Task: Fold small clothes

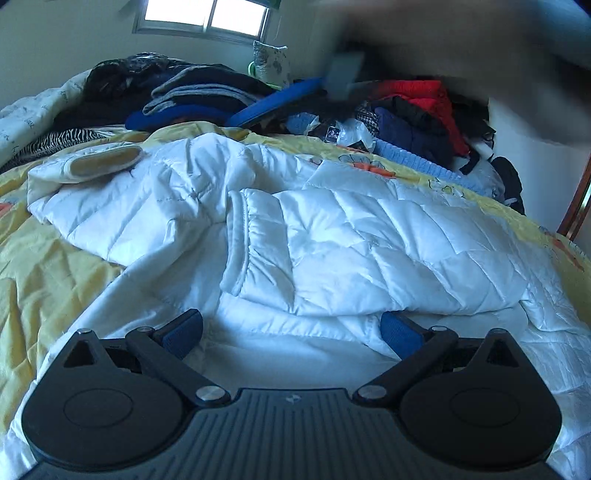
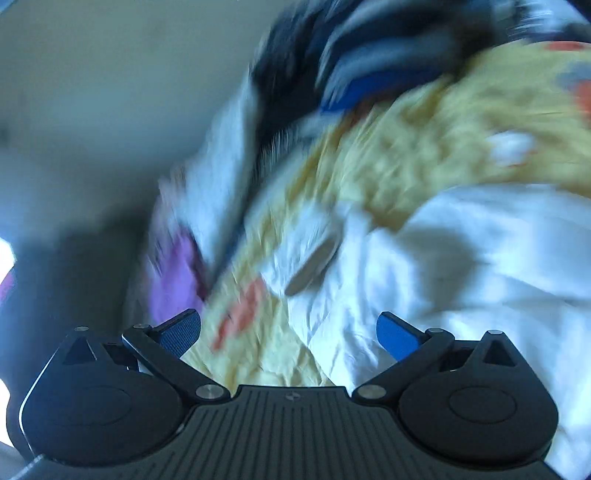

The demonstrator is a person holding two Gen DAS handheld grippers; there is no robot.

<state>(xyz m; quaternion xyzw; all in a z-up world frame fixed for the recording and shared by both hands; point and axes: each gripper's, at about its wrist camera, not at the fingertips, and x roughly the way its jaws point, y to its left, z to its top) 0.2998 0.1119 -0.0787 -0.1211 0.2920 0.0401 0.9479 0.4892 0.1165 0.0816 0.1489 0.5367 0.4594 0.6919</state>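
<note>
White quilted jacket [image 1: 332,236] lies spread on the yellow bedspread [image 1: 48,258] directly ahead of the left gripper [image 1: 291,332], jaws wide and empty, ready to grip; right gripper [image 2: 288,332], equally wide and empty, hangs at the jacket's edge.

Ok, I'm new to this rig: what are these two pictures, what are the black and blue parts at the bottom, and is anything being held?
Each picture comes from a camera on a hand-held gripper, looking forward along its two fingers. The black arms with blue pads at the bottom are those fingers.

The left wrist view shows the left gripper spread open over a white puffer jacket, which lies crumpled on a yellow bedspread. It holds nothing. Piled clothes sit further back, under a window.

The right wrist view is blurred by motion. The right gripper is open and empty too, above the same jacket and bedspread.
</note>
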